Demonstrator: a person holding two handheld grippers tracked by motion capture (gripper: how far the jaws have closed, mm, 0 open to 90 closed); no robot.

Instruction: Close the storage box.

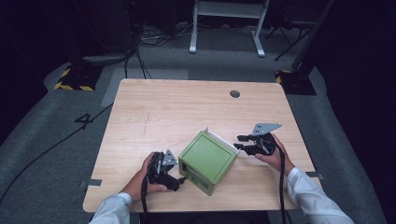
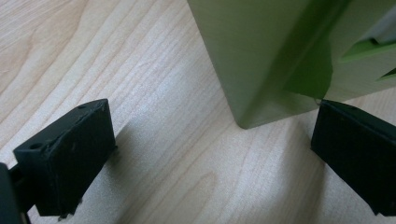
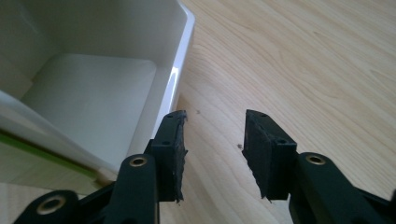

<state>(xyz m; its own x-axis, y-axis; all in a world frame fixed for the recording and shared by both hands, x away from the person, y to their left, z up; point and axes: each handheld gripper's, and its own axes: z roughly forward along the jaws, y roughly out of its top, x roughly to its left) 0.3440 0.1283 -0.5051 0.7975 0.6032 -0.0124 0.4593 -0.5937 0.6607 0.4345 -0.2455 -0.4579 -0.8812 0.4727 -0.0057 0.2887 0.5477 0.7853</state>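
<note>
Flanking green box (image 1: 207, 160): left gripper (image 1: 180, 178) jaws spread at near corner, closer; right gripper (image 1: 239, 142) jaws parted beside far side.

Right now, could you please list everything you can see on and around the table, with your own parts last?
Table: one, light wood, centre, round dark hole near its far right edge.
Box: one, green outside, white inside, lying at the table's near middle between the grippers.
Tape marks: grey, at the table's near left and right edges.
White frame legs: one set, on the floor beyond the table.
Cables: several, black, across the grey floor at left.
Left gripper: one, black, open, beside the box's near left corner.
Right gripper: one, black, open, at the box's white open side.
Sleeves: two, white, bottom edge.
</note>
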